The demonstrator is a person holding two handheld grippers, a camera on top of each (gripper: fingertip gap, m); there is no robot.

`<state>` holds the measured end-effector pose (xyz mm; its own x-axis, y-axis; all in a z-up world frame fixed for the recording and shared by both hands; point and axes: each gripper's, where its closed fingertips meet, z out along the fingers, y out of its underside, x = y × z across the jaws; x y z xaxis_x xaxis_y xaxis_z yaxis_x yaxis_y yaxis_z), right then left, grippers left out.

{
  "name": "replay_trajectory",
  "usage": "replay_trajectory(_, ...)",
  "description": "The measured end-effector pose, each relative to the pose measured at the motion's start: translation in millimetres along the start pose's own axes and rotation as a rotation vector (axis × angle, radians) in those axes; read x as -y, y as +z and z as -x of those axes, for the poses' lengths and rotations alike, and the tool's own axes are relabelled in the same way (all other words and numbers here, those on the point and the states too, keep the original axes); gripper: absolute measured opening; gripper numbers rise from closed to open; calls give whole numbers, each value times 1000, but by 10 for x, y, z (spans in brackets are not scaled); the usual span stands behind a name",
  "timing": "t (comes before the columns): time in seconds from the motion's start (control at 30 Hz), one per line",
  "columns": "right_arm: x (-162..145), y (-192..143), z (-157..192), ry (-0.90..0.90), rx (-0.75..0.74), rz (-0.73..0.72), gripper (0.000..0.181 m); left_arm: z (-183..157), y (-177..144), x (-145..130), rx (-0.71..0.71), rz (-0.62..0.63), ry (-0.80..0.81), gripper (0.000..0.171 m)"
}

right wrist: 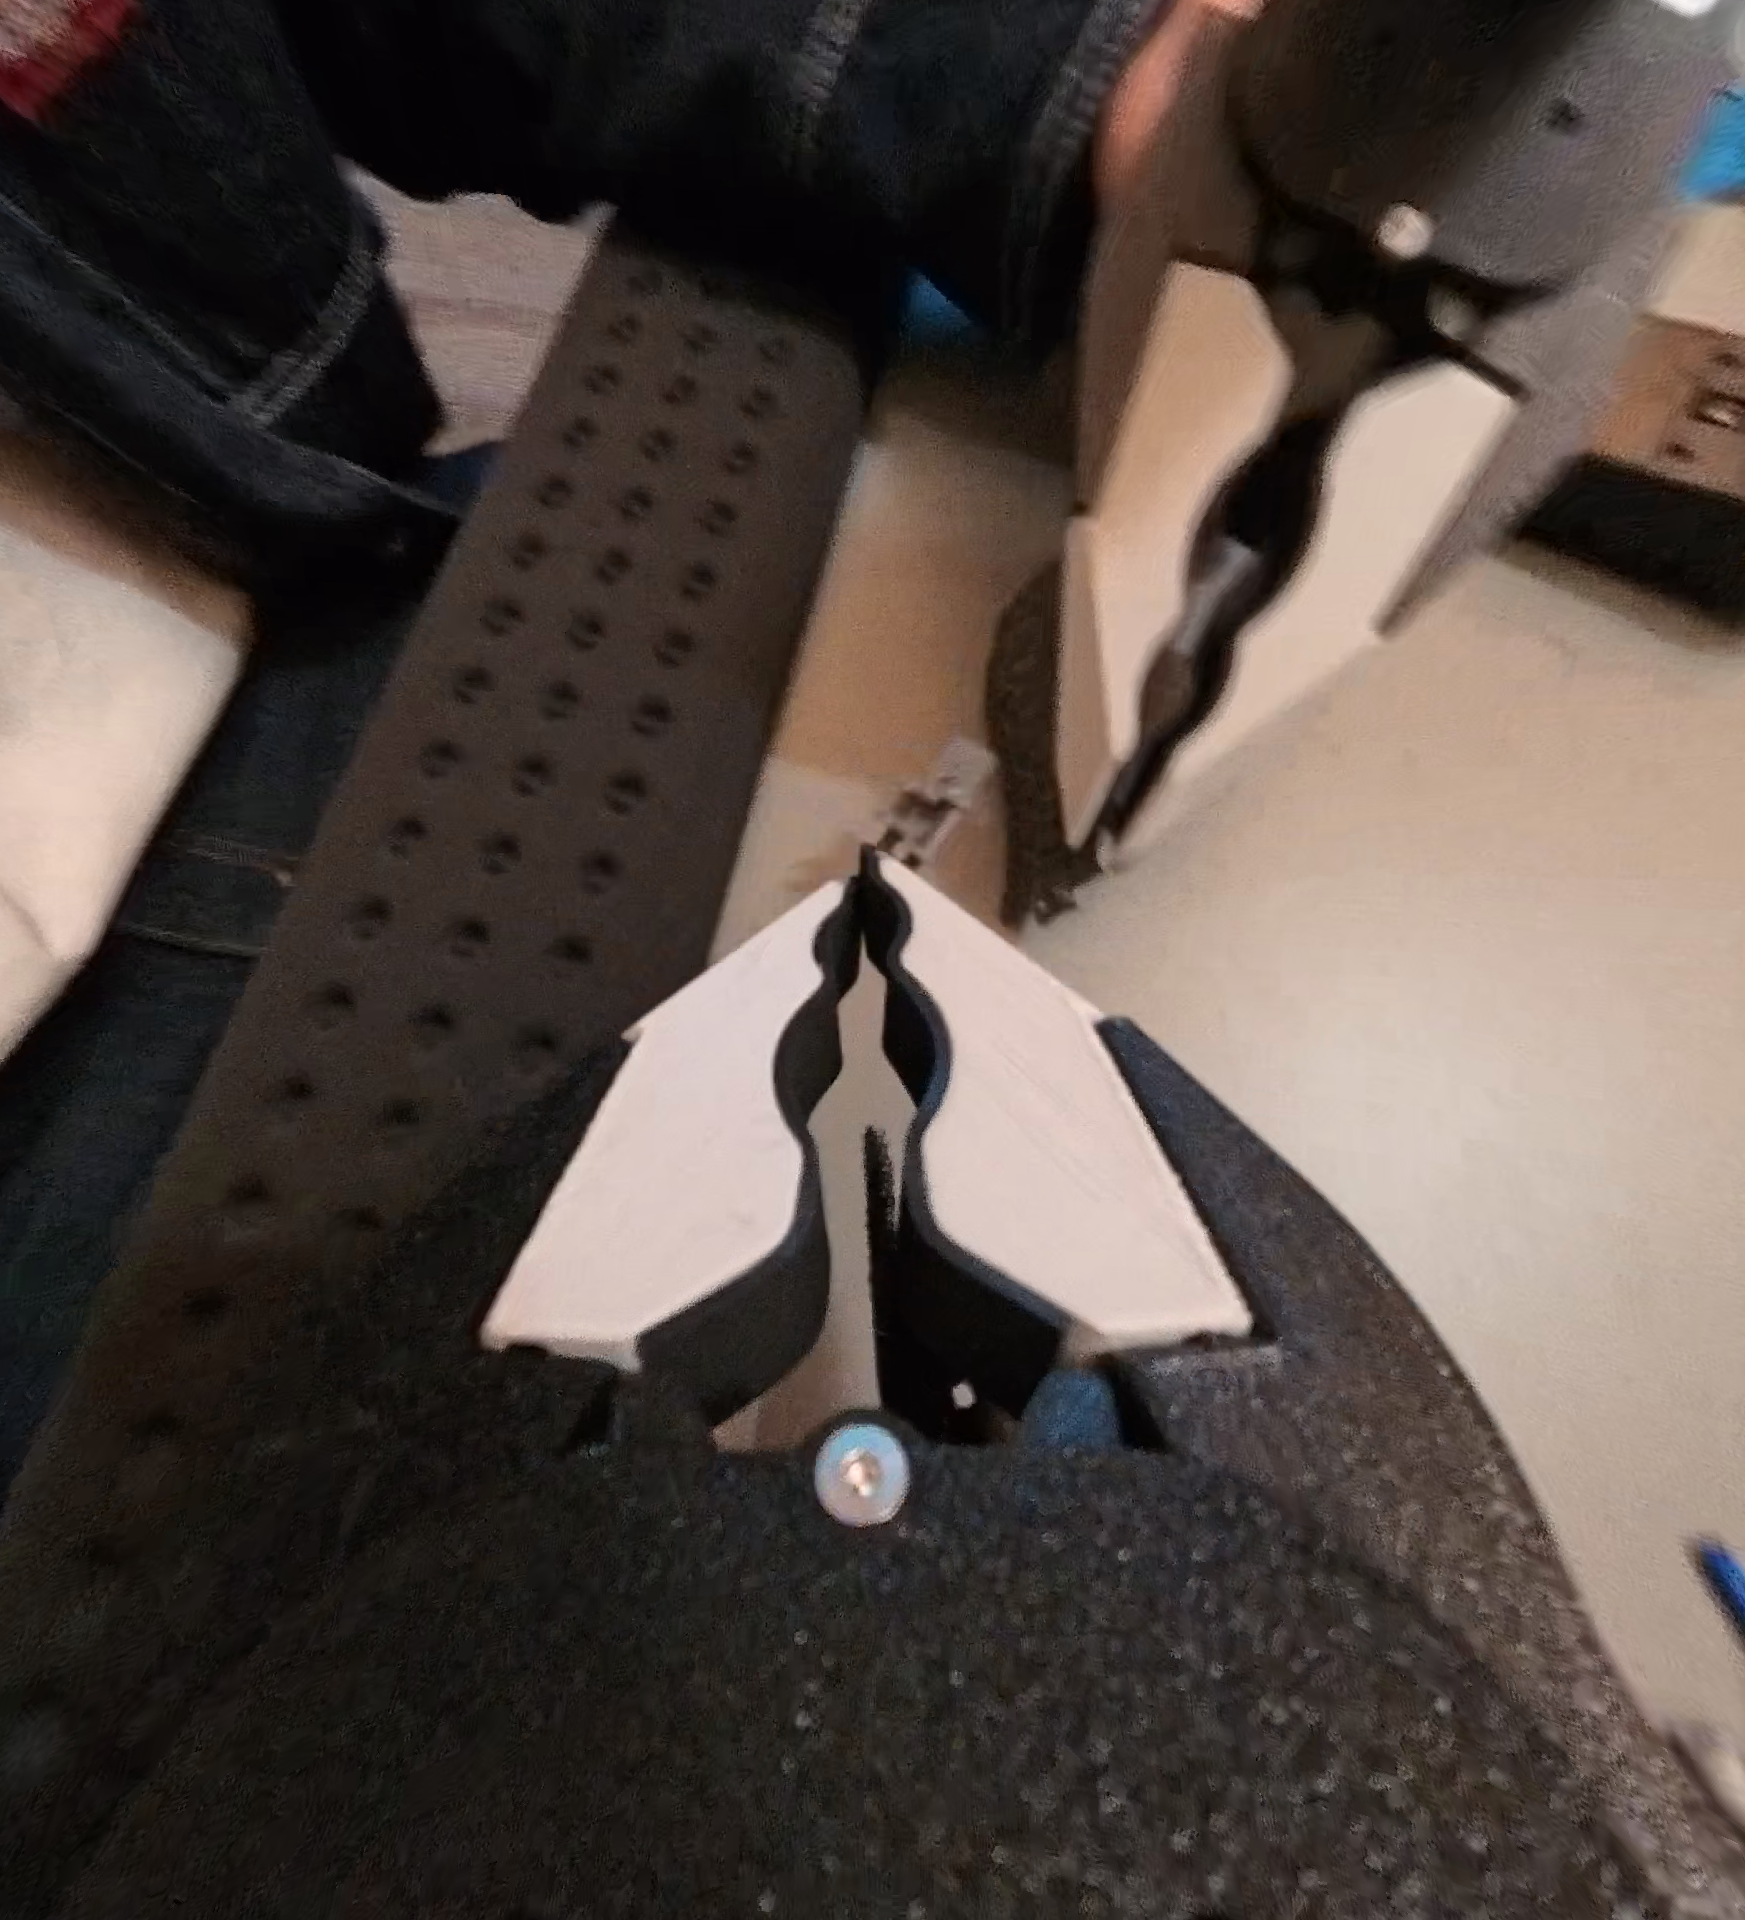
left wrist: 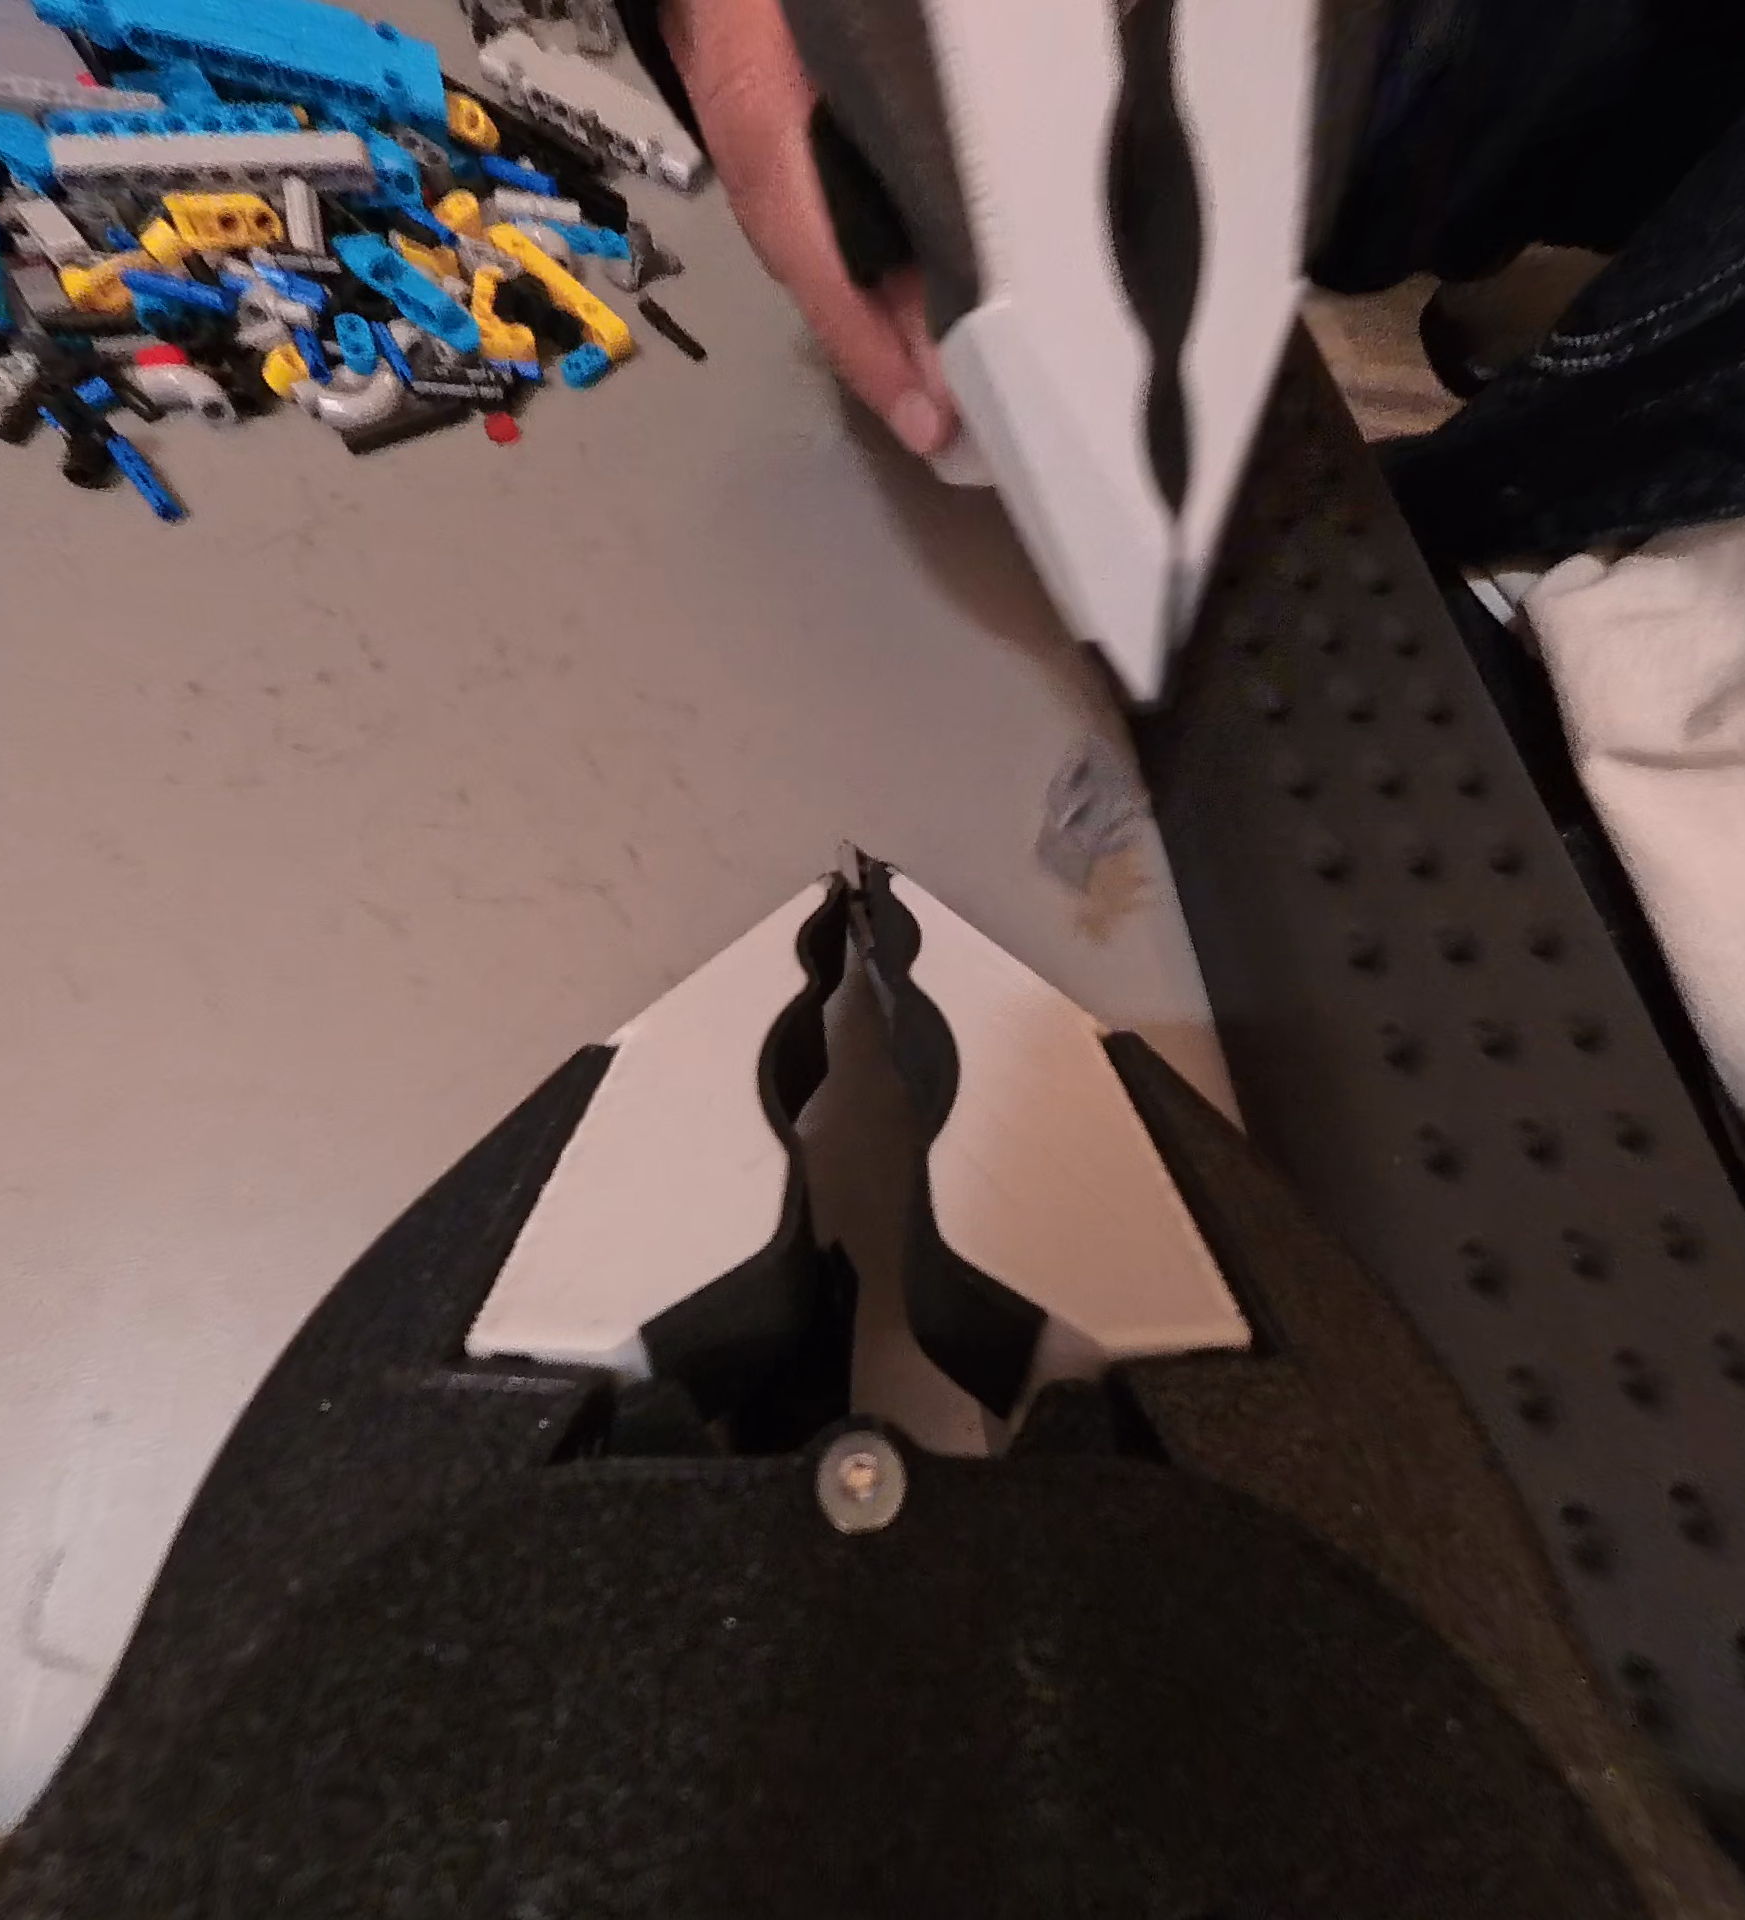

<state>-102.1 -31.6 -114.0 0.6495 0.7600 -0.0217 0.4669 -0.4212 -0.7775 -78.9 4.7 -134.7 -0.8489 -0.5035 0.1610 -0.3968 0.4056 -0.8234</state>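
My left gripper point(left wrist: 857, 873) is shut over the beige table point(left wrist: 432, 831), with a thin dark grey piece point(left wrist: 873, 951) pinched between its fingers. It also shows in the right wrist view point(right wrist: 1096, 831), tilted down toward the table. My right gripper point(right wrist: 863, 873) is shut, with nothing seen in it. It hangs by the edge of a black perforated board point(right wrist: 556, 675). It appears in the left wrist view point(left wrist: 1159, 665), held by a hand point(left wrist: 826, 260). A small grey piece point(right wrist: 941, 800) lies on the table just past the right fingertips, blurred in the left wrist view point(left wrist: 1096, 821).
A pile of blue, yellow, grey and black building pieces point(left wrist: 224, 239) lies at the far left of the table. The black perforated board point(left wrist: 1470, 1039) runs along the table's right side. Beyond it are dark denim clothing point(left wrist: 1626, 260) and a white cloth point(left wrist: 1699, 779). Left tips to right tips: about 5 cm.
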Motion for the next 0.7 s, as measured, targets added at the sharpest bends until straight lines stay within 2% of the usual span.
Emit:
replay_trajectory(0.1, -130, -383, -177, 132, -160, -65, 0, 79, 21, 66, 86, -10, 47, 2)
replay_trajectory(0.2, -460, -849, -414, 245, -425, -54, 0, 201, 49, 108, 220, 15, 120, 2)
replay_trajectory(0.27, -574, -1029, -431, 346, -513, -83, 0, 240, 73, 131, 275, 29, 136, 2)
replay_trajectory(0.3, -547, -1045, -376, 389, -502, -127, 0, 264, 81, 136, 299, 36, 127, 2)
replay_trajectory(0.37, -455, -911, -241, 460, -436, -165, 13, 270, 93, 142, 312, 42, 104, 2)
replay_trajectory(0.43, -349, -510, -103, 442, -344, -94, 26, 308, 72, 136, 334, 42, 84, 3)
replay_trajectory(0.5, -264, -55, -23, 347, -281, 2, 29, 299, 57, 113, 315, 39, 45, 3)
replay_trajectory(0.57, -246, 264, -41, 261, -243, 81, 32, 258, 46, 77, 269, 31, -16, 15)
replay_trajectory(0.67, -244, 451, -146, 277, -188, 128, 33, 210, -18, 105, 211, -22, -86, 24)
replay_trajectory(0.7, -231, 460, -197, 278, -193, 118, 28, 211, -57, 132, 207, -45, -95, 26)
